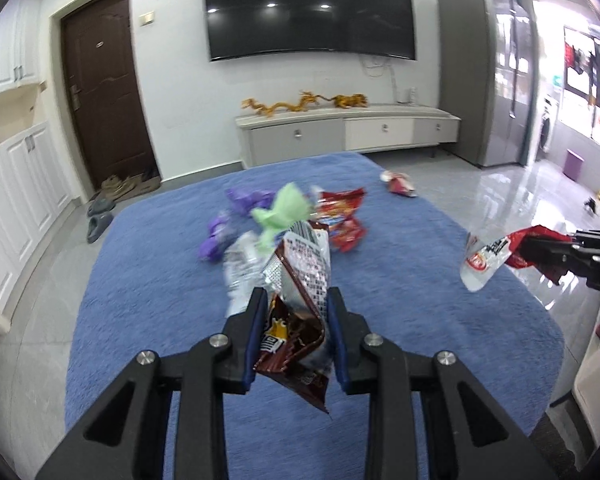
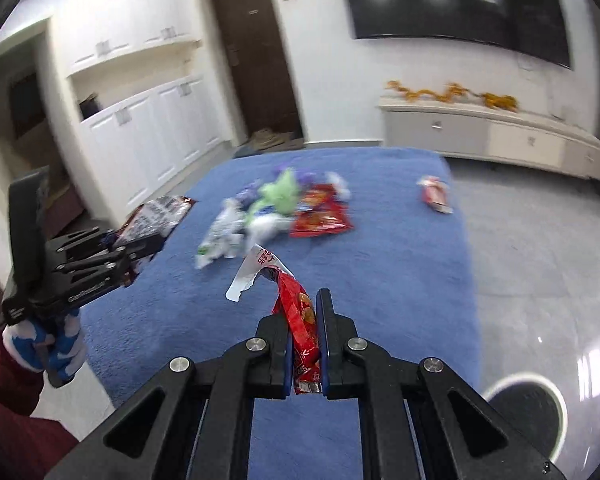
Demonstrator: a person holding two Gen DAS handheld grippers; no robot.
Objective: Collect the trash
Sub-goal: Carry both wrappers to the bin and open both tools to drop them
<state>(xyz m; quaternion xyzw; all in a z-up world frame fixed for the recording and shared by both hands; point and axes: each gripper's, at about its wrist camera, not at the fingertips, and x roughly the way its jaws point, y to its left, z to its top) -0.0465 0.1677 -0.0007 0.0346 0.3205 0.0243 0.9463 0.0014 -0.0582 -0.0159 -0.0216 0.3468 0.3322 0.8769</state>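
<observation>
My left gripper [image 1: 296, 300] is shut on a brown and silver snack wrapper [image 1: 300, 280], held above the blue rug [image 1: 400, 280]. The same gripper [image 2: 140, 246] shows at the left of the right wrist view, carried by a gloved hand. My right gripper [image 2: 302, 312] is shut on a red and white wrapper [image 2: 296, 308], whose white end curls forward. It also appears at the right edge of the left wrist view, with the right gripper [image 1: 536, 252] clamping the red wrapper [image 1: 488, 258]. A pile of trash [image 2: 284, 208] lies on the rug: green, purple, white and red pieces.
A single red and white wrapper [image 2: 436, 196] lies at the rug's far right corner. Grey tile floor [image 2: 540, 260] surrounds the rug. A low TV cabinet [image 1: 348, 128] and a dark door [image 1: 108, 88] stand at the back. Slippers [image 1: 100, 220] lie left of the rug.
</observation>
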